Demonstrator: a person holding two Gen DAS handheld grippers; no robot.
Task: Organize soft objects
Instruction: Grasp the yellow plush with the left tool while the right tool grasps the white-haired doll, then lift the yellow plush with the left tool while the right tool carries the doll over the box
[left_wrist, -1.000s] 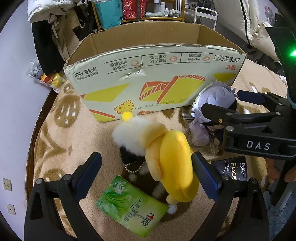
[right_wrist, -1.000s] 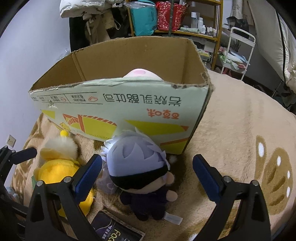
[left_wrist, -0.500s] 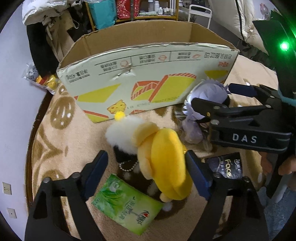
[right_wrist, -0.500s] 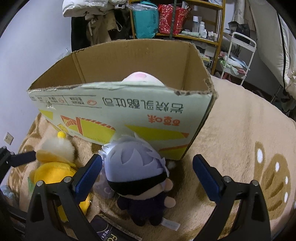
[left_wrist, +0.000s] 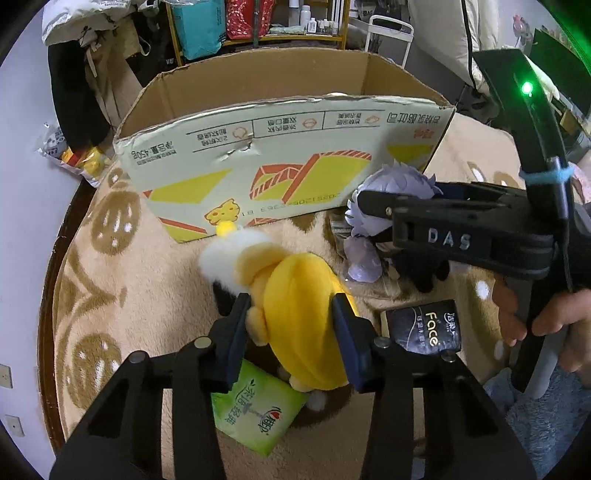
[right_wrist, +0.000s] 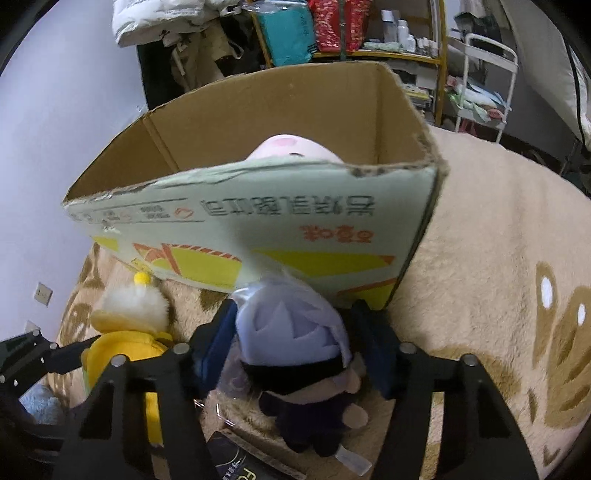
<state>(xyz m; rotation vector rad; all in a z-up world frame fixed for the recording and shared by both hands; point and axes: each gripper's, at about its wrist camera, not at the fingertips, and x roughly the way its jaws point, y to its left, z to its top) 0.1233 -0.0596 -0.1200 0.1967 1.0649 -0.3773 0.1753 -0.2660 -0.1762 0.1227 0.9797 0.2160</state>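
Cardboard makes the biggest thing here: an open cardboard box (left_wrist: 280, 162) sitting on a fuzzy tan blanket (right_wrist: 498, 277) with brown shapes. Its printed side shows upside-down Chinese words, a yellow picture and "450g". A pink plush (right_wrist: 291, 146) peeks over the rim from inside.

Both soft toys lie on the blanket right in front of the box, so the box is straight ahead and higher than each claw. I think each toy has to go up and over the near wall.

On the left lies the yellow plush toy (left_wrist: 295, 314) with a white fluffy head. Its long side points toward the box. The left gripper (left_wrist: 291, 332) has just squeezed in, and its blue pads press on the yellow body from both sides.

On the right sits the plush doll (right_wrist: 291, 343) with pale purple hair, a black blindfold and dark clothes. It almost touches the box wall. The right gripper (right_wrist: 295, 350) has just squeezed in too, and pinches the doll's head. The side of this gripper says "DAS".

A green tissue pack (left_wrist: 258, 410) with Chinese words lies under the yellow toy. A small black packet (left_wrist: 424, 326) says "Face" and lies between the two toys
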